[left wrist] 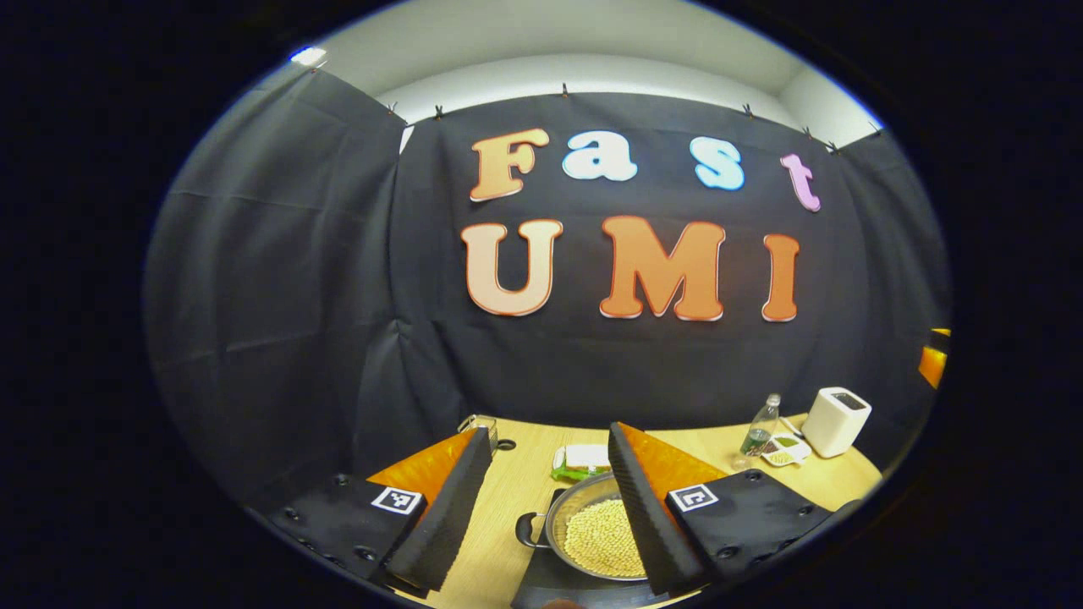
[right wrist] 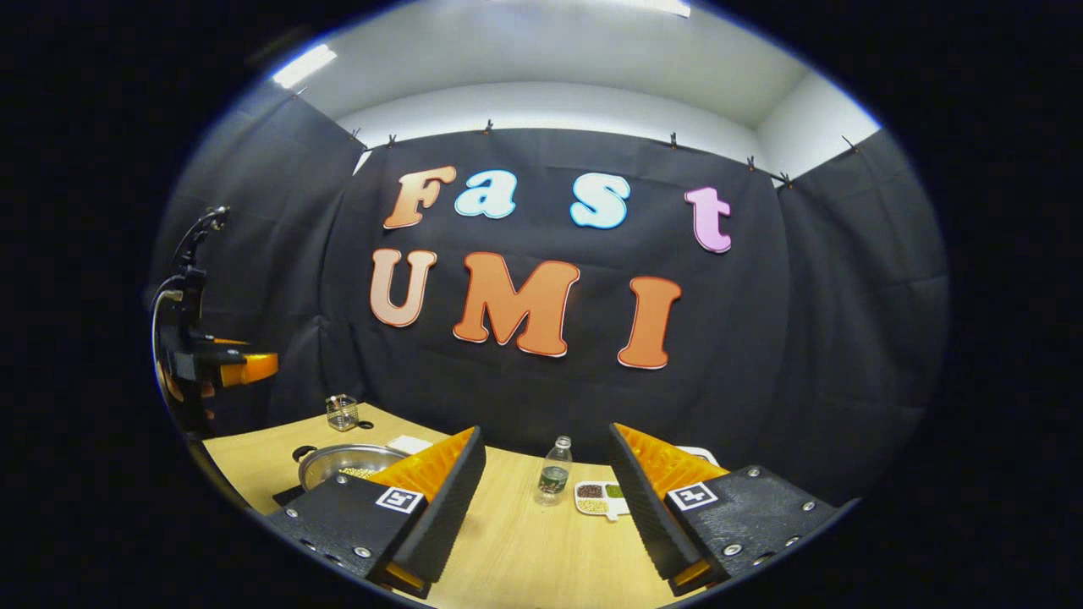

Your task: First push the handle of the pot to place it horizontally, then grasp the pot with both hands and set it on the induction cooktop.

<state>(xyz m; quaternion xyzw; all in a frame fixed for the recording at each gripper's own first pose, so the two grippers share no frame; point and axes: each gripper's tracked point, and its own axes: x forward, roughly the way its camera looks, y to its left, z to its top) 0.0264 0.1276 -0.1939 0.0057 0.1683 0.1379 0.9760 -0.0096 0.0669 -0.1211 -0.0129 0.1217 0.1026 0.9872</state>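
The big wooden counter (left wrist: 525,491) fills the bottom of the booth. On it sits a dark flat induction cooktop (left wrist: 541,584), and the round metal pot (left wrist: 592,533) rests on that dark plate, as far as I can tell. The pot is full of little pale beans.

The left tool (left wrist: 546,507) hangs just above the pot, with its two fingers wide apart and nothing between them. The pot lies right in front of it and a bit to its right, partly hidden behind one finger. The right tool (right wrist: 546,512) is well apart from the pot, which shows off to its left in the right gripper view (right wrist: 347,463). Its fingers are wide apart too, holding nothing. So the left tool is much nearer to the pot.

A small dark loop handle (left wrist: 530,530) sticks out from the pot's left side, toward the gap between the left tool's fingers. I cannot see a long handle, so I cannot tell which way the pot's long line runs.

Smaller things sit farther back: a white box (left wrist: 836,420), a clear bottle (right wrist: 554,470), a small dish of beans (right wrist: 599,497) and a little glass jar (right wrist: 342,412).
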